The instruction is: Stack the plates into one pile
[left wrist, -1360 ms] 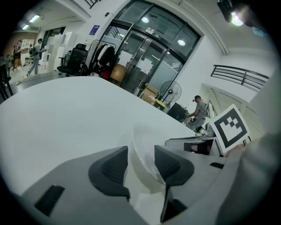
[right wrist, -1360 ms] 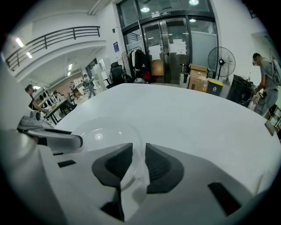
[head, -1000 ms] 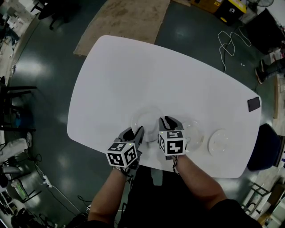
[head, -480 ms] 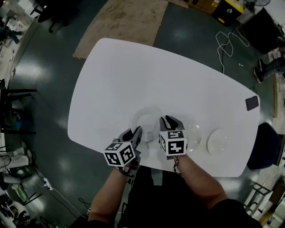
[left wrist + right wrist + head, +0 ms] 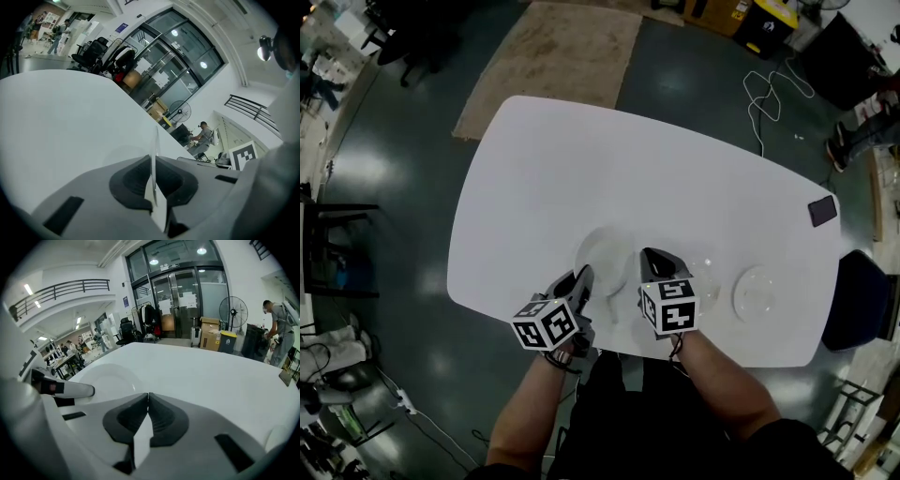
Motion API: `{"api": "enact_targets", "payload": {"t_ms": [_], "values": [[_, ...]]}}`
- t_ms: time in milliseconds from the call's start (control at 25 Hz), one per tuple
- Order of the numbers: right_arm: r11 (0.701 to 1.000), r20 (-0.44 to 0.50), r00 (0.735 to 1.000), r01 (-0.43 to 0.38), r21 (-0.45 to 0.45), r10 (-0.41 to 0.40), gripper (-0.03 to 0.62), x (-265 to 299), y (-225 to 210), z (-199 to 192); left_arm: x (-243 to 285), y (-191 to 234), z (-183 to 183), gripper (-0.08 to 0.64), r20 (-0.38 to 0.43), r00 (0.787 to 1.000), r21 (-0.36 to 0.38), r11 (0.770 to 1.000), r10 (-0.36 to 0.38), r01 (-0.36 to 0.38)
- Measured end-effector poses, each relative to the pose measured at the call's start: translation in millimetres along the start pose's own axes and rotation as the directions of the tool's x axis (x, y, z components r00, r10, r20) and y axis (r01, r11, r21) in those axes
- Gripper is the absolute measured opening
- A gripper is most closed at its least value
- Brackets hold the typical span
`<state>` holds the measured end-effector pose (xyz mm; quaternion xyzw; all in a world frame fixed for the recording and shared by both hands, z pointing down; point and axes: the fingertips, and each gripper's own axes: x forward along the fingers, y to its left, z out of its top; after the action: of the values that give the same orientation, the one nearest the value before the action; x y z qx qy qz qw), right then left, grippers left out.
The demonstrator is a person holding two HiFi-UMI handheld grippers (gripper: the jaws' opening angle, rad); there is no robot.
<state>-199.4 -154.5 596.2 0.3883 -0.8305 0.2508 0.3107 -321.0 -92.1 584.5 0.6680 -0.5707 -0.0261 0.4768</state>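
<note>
Head view: left gripper (image 5: 582, 276) fingers just closed on plate (image 5: 605, 251) rim; right gripper (image 5: 655, 256) fingers, earlier apart, together.

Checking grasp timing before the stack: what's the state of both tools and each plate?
left tool: jaws just closing, shut on left plate rim
right tool: shut, nothing between jaws
left plate: rim gripped, not yet stacked
middle plate: flat on table, unstacked
right plate: flat on table, unstacked

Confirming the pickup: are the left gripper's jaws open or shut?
Shut on the plate: the left gripper has just been closing its jaws, and the rim stands pinched between them.
</note>
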Motion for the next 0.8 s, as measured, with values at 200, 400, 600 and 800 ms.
{"api": "enact_targets", "payload": {"t_ms": [200,400,600,800], "values": [[1.000,0.024,1.000,0.006,0.018,-0.006,0.018,-16,3,2,-16,-5,13,0.032,0.029,0.999,0.002,1.000,-0.022,0.022],[0.999,0.050,0.998,0.030,0.035,-0.032,0.018,-38,5,2,-34,-14,20,0.032,0.041,0.998,0.028,0.999,-0.043,0.042],[0.995,0.089,0.993,0.073,0.068,-0.079,0.018,-64,5,0,-48,-27,20,0.032,0.033,0.995,0.061,0.994,-0.089,0.087],[0.986,0.129,0.982,0.122,0.111,-0.136,0.018,-95,-4,-8,-56,-49,12,0.032,0.012,0.989,0.105,0.984,-0.144,0.142]]}}
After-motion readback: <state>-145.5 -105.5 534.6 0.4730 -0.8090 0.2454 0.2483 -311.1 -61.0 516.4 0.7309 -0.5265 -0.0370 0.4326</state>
